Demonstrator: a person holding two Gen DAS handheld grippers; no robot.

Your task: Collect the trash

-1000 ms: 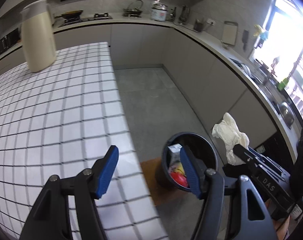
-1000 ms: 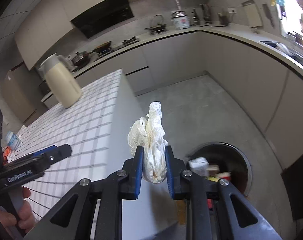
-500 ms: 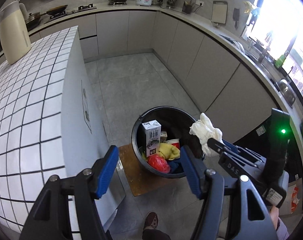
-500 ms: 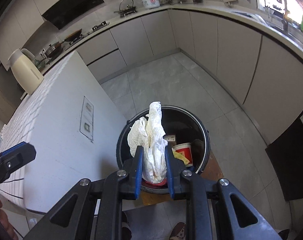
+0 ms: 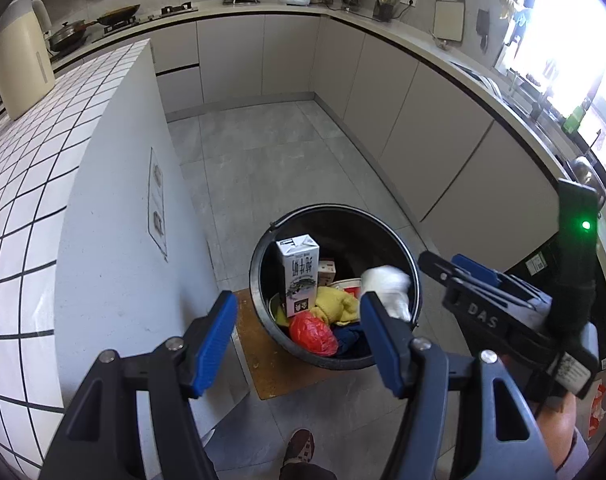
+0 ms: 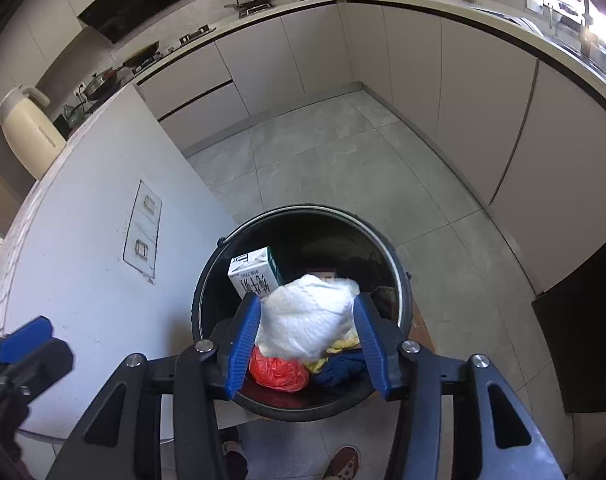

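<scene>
Inside, one bin (image 6: 303, 216), perhaps six scraps.

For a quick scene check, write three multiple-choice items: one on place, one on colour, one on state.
1. Where does the bin stand?
A. On the counter
B. On the floor by the island
C. In the sink

2. What colour is the crumpled bag low in the bin?
A. Red
B. Green
C. Purple

3. How do the right gripper jaws stand?
A. Clamped on the carton
B. Shut and empty
C. Apart, white wad between them over the bin

Answers:
1 B, the bin rests on a brown mat on the tiles beside the island.
2 A, the bag is bright red.
3 C, the jaws have just been opening and the wad sits loose between them.
</scene>
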